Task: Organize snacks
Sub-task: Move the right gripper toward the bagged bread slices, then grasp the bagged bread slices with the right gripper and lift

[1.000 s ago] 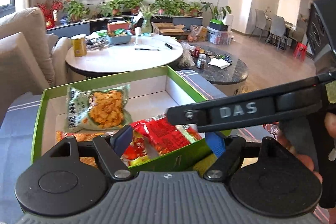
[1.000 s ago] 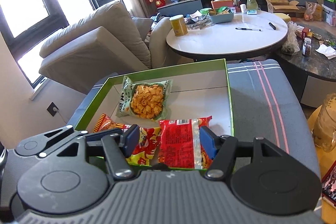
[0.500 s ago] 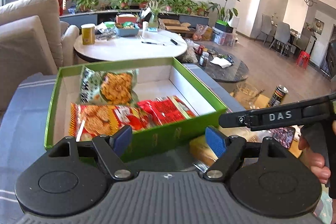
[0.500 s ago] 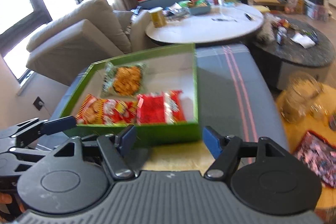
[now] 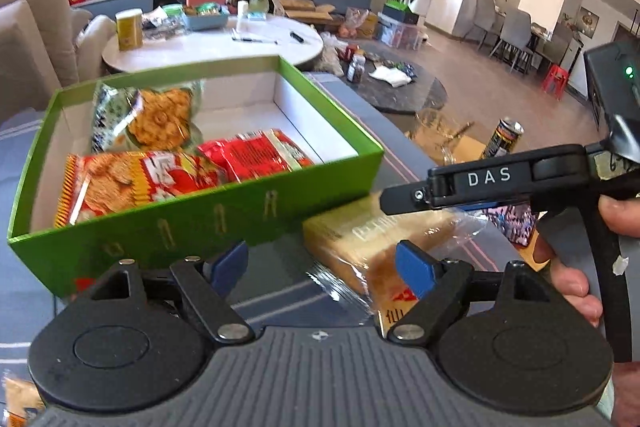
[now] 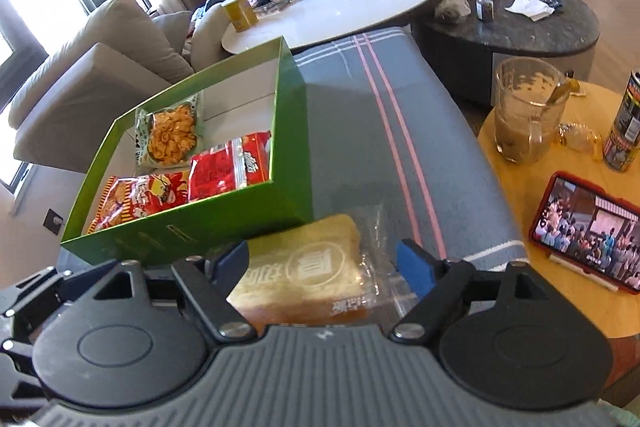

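Left gripper (image 5: 320,267), jaws wide and empty, hangs by the green box (image 6: 192,231) at the cushion's (image 6: 360,131) near-left edge. Right gripper (image 6: 324,259), also wide, straddles the bread (image 6: 304,267) beside the box's near-right corner.

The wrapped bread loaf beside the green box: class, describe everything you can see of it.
The bread loaf is a pale golden, soft-looking block sealed in clear crinkly plastic printed with white characters and a round emblem; red print shows near one end. It lies flat on the grey striped cushion, outside the green box, right against its near corner. The loose wrapper end trails to the right. The right tongs are open around it, fingers apart from it; the left tongs are open beside it.
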Demonstrator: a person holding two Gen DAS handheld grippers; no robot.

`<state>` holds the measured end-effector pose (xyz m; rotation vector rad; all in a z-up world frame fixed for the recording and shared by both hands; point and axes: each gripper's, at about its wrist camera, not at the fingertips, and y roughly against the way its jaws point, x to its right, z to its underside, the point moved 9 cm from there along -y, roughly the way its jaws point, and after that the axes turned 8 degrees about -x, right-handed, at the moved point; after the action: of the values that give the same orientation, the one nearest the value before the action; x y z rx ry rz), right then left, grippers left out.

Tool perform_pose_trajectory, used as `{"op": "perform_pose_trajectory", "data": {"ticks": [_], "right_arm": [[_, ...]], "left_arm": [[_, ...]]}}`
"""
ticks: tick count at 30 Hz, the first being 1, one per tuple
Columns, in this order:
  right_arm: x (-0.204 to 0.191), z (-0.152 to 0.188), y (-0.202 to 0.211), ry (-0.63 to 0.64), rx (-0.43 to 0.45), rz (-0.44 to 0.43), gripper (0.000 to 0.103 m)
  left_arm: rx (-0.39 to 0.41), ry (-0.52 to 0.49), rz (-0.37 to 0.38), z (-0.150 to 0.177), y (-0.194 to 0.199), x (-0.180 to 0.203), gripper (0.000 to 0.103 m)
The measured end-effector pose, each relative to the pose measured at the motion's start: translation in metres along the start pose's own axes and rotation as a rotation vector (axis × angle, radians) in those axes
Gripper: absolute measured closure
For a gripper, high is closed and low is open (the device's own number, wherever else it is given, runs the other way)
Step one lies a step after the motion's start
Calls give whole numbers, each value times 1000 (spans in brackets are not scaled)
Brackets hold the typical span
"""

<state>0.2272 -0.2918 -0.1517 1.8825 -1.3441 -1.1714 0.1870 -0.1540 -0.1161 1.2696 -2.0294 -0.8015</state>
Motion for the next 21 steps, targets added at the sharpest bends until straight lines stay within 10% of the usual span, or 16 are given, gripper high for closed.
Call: {"op": "perform_pose_trajectory", "data": {"ticks": [21], "right_arm": [[-27, 15, -13, 47, -50, -70, 18]], "left_arm": [[-57, 71, 7, 14, -6, -29, 22]]}}
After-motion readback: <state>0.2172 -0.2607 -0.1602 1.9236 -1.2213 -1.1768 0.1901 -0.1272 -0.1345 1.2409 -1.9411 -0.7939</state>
